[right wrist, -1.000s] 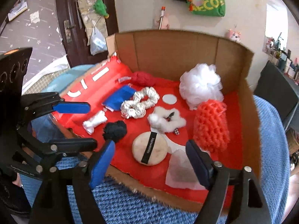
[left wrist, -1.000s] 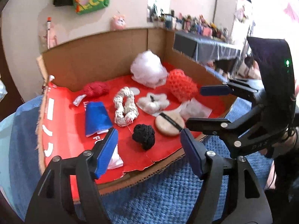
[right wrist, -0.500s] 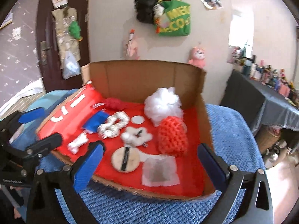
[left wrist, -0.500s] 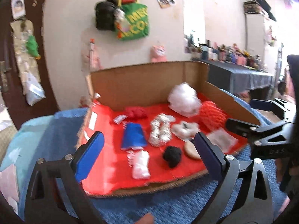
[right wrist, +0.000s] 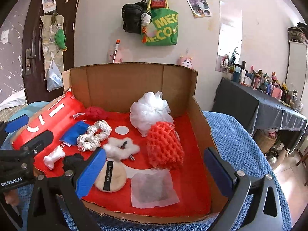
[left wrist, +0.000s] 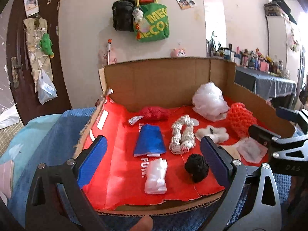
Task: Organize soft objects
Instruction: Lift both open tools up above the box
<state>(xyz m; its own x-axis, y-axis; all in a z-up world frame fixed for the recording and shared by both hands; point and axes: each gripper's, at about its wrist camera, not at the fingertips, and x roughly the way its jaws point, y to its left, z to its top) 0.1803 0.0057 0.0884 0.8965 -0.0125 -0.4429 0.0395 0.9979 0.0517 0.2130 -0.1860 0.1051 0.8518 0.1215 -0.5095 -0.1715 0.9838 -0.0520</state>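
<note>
With both tools spread wide and holding nothing, the risks lie in the first pick. The left tool hangs over the near left of the box, its jaws having just been opening with nothing between them; the right tool sits over the near right, jaws likewise just opened and empty. The soft things all lie on the red liner inside the box: a blue cloth left of centre, a white roll near it at the front, a black puff just beside the left tool's right finger, a braided ring in the middle, a white mesh ball at the far right touching a red mesh sponge, and a round pad and thin sheet at the near right. I judge that the crowding is the main hazard: closing on the ring could snag the cloth or the fluffy tuft. The flat sheet and pad may slip from the jaws or drag the loose liner. The two tools stand near each other and could collide in the middle.
</note>
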